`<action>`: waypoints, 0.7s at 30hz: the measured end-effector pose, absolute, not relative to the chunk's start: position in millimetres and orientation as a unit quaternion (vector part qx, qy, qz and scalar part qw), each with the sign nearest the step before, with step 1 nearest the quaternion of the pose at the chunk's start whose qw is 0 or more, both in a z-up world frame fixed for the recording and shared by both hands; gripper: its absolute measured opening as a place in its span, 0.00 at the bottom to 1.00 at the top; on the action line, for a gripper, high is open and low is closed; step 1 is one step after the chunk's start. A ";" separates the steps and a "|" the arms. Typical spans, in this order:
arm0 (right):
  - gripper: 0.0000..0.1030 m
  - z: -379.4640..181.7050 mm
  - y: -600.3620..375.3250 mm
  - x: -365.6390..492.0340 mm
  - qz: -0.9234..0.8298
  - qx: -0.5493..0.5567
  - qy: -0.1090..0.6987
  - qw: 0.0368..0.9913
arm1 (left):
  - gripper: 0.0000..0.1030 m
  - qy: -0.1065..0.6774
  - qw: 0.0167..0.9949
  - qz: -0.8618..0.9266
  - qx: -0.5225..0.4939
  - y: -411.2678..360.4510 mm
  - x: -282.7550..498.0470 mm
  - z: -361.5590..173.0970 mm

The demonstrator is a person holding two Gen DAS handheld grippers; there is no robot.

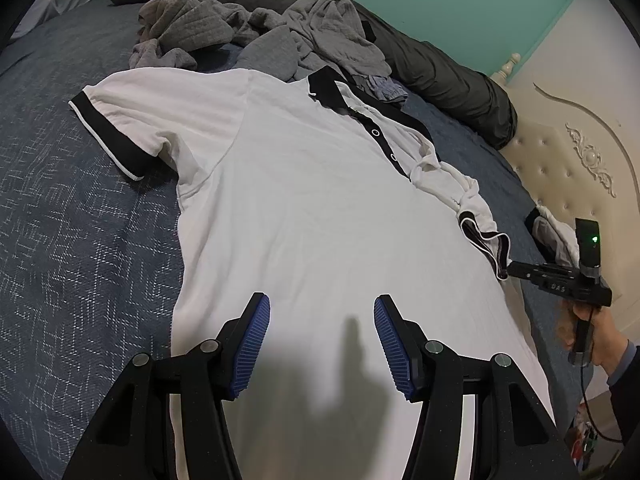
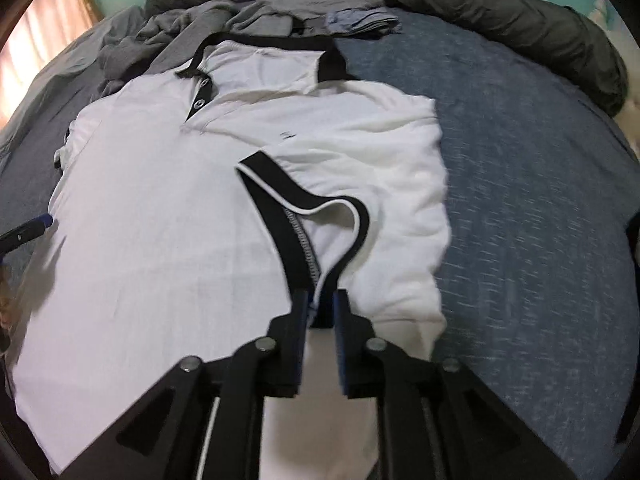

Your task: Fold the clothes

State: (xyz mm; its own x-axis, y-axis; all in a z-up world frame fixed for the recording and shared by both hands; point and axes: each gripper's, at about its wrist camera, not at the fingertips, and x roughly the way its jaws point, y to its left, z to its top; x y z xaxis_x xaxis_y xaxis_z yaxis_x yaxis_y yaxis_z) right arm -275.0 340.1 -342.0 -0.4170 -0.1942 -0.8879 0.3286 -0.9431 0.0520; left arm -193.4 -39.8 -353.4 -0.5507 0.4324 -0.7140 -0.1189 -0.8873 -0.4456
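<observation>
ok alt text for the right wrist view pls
The right gripper is shut on the black-trimmed sleeve cuff of a white polo shirt, with the sleeve drawn in over the shirt's body. The shirt lies face up on a blue bedspread, with a heap of grey clothes beyond its collar.

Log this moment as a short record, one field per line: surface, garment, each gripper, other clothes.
surface: bed with blue patterned cover
garment: white polo shirt, black collar and cuffs, lying front up, buttons showing
far sleeve: flat, spread out to the side
near sleeve: folded in over the chest, its black cuff pinched
left gripper: open, over the lower shirt, holding nothing
right gripper: shut on the sleeve cuff
other clothes: crumpled grey pile beyond the collar
bedding: dark rolled duvet along the far edge
</observation>
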 end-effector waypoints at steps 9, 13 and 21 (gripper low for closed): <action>0.13 -321.1 375.5 -308.0 -0.881 0.460 -0.079 0.076 | 0.57 -0.174 0.157 0.864 -0.446 -40.2 -193.5 -354.4; 0.13 -342.6 367.0 -322.2 -0.867 0.486 -0.083 0.065 | 0.57 -0.174 0.157 0.863 -0.447 -39.5 -194.8 -354.8; 0.13 -372.1 326.9 -304.5 -0.843 0.526 -0.009 0.114 | 0.57 -0.175 0.158 0.863 -0.446 -39.3 -194.1 -353.9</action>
State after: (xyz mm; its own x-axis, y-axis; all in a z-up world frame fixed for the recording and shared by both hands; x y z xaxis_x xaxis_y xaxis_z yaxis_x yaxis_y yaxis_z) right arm -304.5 326.9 -372.1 -0.4210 -0.2025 -0.8842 0.1833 -0.9736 0.1357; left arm -194.1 -39.3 -353.9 -0.5521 0.4287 -0.7151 -0.1170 -0.8890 -0.4426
